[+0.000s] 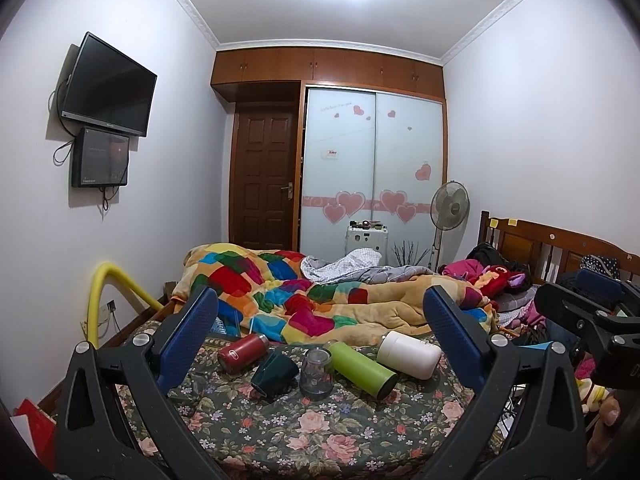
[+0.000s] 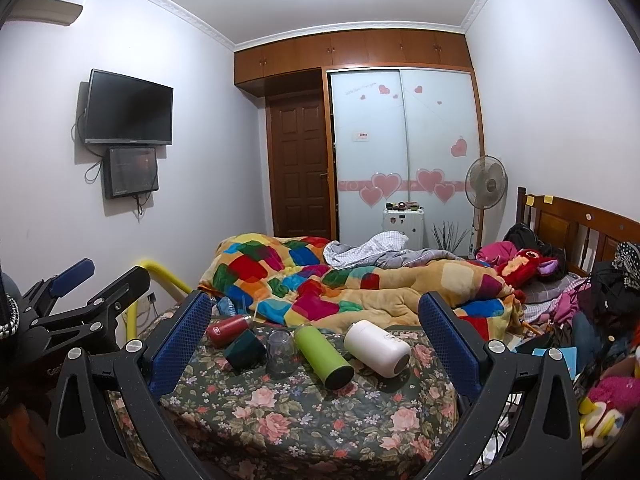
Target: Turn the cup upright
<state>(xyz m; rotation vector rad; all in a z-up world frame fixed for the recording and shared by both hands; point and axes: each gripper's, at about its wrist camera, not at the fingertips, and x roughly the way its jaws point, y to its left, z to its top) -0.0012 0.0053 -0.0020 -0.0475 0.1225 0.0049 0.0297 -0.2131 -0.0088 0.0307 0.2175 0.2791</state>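
Nothing is gripped yet, so this reads as the approach step: both claws hang back over the near edge of the bed (image 1: 320,432), aimed at a row of vessels on the floral cover. From the left, a red flask (image 1: 243,353) lies on its side, its cap toward the blanket (image 1: 320,296). Just beside it a dark green cup (image 1: 275,374) is tipped over, apparently with its mouth to the near left, though the opening is hard to read. Next stands a clear glass (image 1: 316,372), seemingly mouth down, touching or almost touching the green cup. Then a lime bottle (image 1: 363,368) lies slanting toward the camera, and a white jar (image 1: 409,354) lies on its side at the right end. The left claw (image 1: 320,344) is spread wide and empty, framing the whole row; the right claw (image 2: 316,344) is equally wide and empty. Which vessel the task means is not certain; the green cup and the glass are the likeliest. The next move, as I judge it, calls for picking one, lowering a claw around its wall without nudging its close neighbour, closing, then lifting and turning it mouth-up. The soft bedding may let it topple when set down.
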